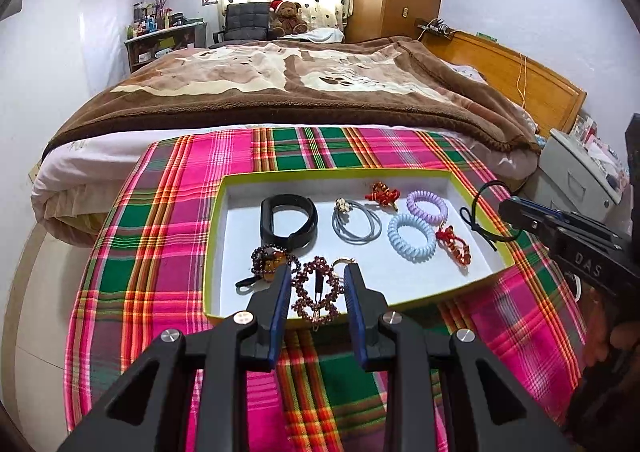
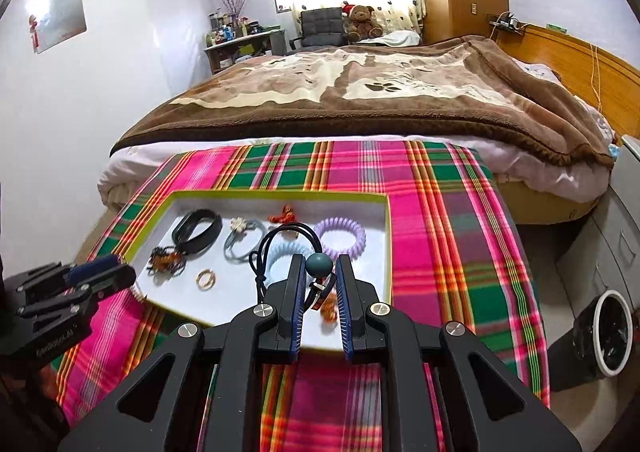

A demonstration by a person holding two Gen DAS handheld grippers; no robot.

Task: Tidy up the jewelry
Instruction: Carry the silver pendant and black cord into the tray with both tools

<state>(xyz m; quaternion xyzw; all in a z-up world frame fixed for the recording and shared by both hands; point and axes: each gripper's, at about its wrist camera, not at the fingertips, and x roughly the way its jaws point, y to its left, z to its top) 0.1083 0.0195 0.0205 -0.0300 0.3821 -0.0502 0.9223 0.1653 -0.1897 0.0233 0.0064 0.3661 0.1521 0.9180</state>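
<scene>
The right gripper is clamped on a black hair tie by its teal bead, the cord loop reaching forward and leftward past the fingertips, above the tray. The left gripper stands partly open; the garnet bead bracelet appears between its fingers, grip uncertain. Beyond lie coil ties and a black band on the tray floor.

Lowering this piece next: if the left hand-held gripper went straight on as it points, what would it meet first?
Probably the white tray floor near the gold ring, just past the beaded bracelet it grips; the grey hair tie lies beyond. Depth is unclear.
</scene>
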